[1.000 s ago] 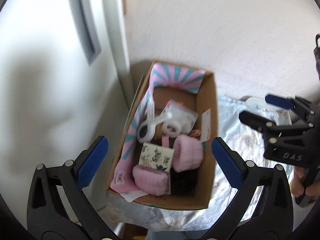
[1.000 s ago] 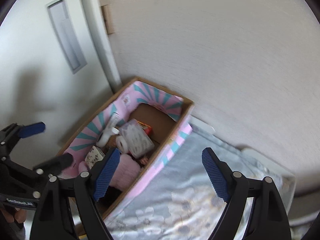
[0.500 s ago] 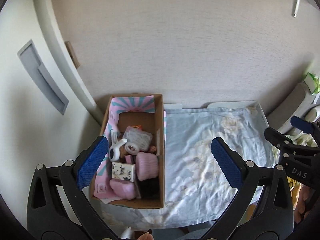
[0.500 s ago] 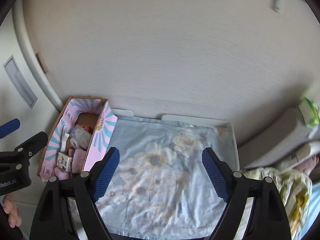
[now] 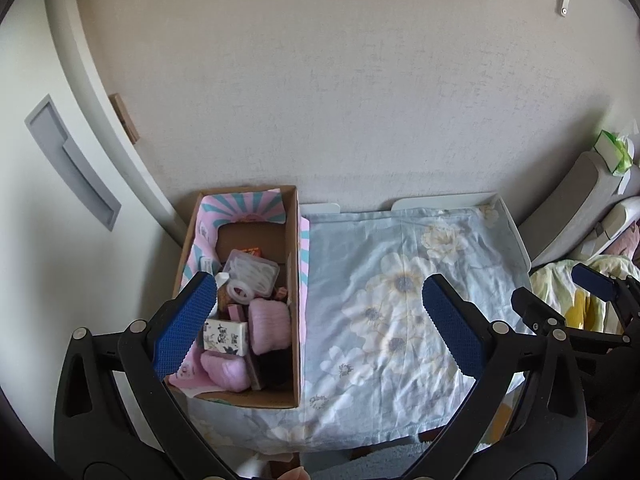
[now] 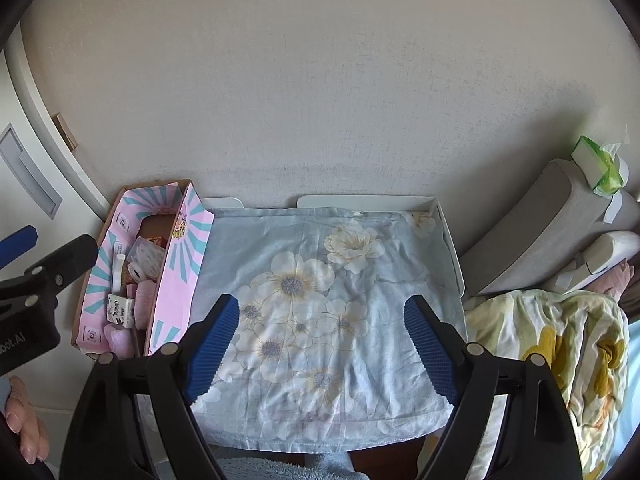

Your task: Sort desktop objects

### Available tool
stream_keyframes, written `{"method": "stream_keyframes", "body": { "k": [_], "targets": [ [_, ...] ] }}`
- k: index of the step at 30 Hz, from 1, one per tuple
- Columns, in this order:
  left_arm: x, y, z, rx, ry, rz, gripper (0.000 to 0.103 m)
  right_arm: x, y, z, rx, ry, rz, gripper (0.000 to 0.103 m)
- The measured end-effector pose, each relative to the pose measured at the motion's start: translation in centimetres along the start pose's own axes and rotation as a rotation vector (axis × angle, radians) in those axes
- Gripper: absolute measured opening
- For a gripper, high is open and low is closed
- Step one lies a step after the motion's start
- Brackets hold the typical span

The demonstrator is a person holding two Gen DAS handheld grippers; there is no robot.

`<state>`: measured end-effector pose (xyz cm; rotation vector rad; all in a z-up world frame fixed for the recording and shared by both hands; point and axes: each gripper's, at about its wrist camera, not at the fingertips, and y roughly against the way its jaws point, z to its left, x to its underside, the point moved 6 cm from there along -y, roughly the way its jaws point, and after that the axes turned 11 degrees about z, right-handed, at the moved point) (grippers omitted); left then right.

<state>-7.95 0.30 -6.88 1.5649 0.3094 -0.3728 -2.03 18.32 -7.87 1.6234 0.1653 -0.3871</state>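
Cardboard box (image 5: pixel 294 280) holds fluffy pink rolls (image 5: pixel 269 324) beside a wrinkled floral cloth (image 6: pixel 328 300). Left gripper (image 5: pixel 320 324) and right gripper (image 6: pixel 322 344) hover spread wide, holding nothing.

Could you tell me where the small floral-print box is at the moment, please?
The small floral-print box lies inside the cardboard box at the table's left end, beside the pink fluffy roll.
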Motion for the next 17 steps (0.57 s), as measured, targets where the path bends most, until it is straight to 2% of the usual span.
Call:
{"method": "stream_keyframes", "body": {
  "k": [17],
  "targets": [
    [0.5, 0.9, 1.9, -0.001, 0.036, -0.029, 0.103, -0.3, 0.6, 0.5, -0.002, 0.008, -0.019, 0.082]
  ]
}}
